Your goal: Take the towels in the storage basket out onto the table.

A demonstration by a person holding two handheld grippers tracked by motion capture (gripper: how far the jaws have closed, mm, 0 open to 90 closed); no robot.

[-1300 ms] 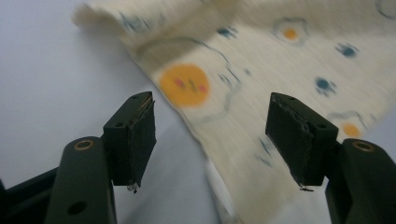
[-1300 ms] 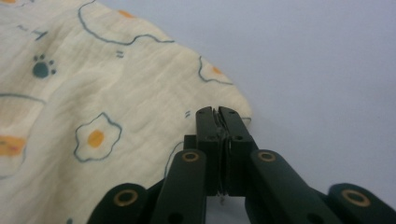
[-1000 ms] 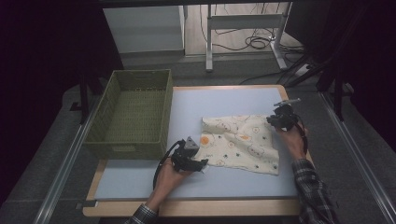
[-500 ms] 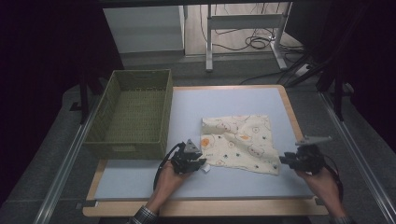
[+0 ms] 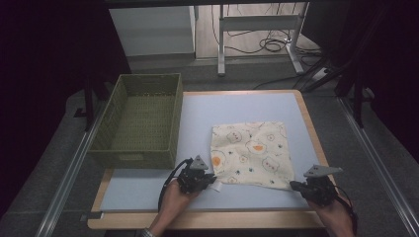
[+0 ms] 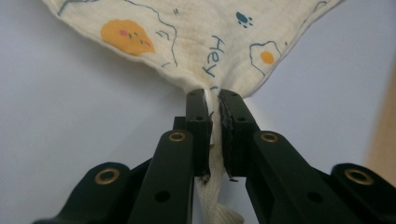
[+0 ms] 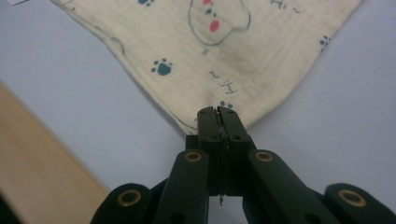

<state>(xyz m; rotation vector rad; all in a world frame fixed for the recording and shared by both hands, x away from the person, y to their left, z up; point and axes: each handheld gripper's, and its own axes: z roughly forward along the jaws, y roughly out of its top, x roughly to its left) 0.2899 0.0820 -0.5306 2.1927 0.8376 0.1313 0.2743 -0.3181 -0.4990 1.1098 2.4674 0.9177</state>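
A cream cloth (image 5: 249, 150) printed with eggs, paw prints and words lies spread flat on the blue table mat (image 5: 237, 108). My left gripper (image 5: 213, 182) is at its near left corner. In the left gripper view the jaws have just been closing, and the left gripper (image 6: 212, 100) now pinches the bunched cloth (image 6: 210, 42), with a white strip of it running down between the pads. My right gripper (image 5: 293, 185) is at the near right corner. In the right gripper view the right gripper (image 7: 218, 114) is shut tight on the tip of the cloth (image 7: 224, 51).
An olive woven basket (image 5: 138, 118) stands at the table's left side, with nothing in it. The table's wooden rim (image 5: 311, 128) runs close beside the cloth on the right and along the near edge. Beyond the table are desk legs and cables on the floor.
The right hand came from the cloth's far right corner to its near right corner and shut there. The left gripper's jaws closed on the near left corner. The cloth now lies flatter and squarer.
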